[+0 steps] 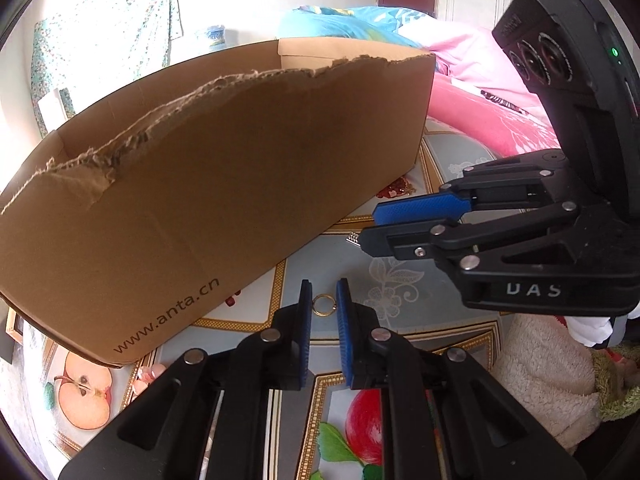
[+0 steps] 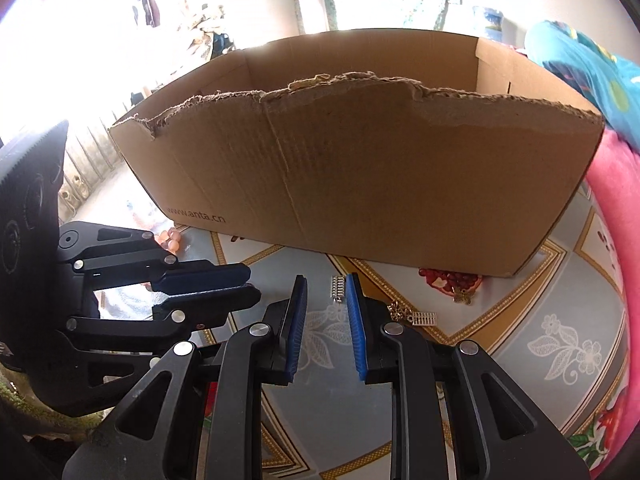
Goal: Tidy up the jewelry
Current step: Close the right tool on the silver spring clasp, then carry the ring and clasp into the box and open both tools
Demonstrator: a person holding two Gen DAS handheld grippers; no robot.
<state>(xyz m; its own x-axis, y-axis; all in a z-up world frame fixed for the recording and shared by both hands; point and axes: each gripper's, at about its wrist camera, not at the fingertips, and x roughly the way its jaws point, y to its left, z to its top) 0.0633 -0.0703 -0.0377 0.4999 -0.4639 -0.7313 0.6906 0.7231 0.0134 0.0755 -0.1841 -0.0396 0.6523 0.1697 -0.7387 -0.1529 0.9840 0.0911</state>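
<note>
A small gold ring (image 1: 324, 305) sits between the blue pads of my left gripper (image 1: 324, 285), low over the patterned tablecloth; both pads seem to touch it. In the right wrist view the left gripper (image 2: 254, 283) shows from the side with its fingers close together. My right gripper (image 2: 327, 280) stands open just over the cloth. A short silver rhinestone bar (image 2: 338, 288) lies on the cloth just past its tips, nearer the right pad, untouched. From the left wrist view the right gripper (image 1: 370, 224) reaches in from the right, the silver bar (image 1: 353, 238) at its lower fingertip.
A torn-rimmed cardboard box (image 2: 360, 168) stands behind both grippers. A gold butterfly piece (image 2: 464, 298), gold chain bits (image 2: 400, 312) and another silver bar (image 2: 425, 318) lie to the right. Pink beads (image 2: 172, 240) rest by the box's left corner. A pink blanket (image 2: 616, 208) borders the right.
</note>
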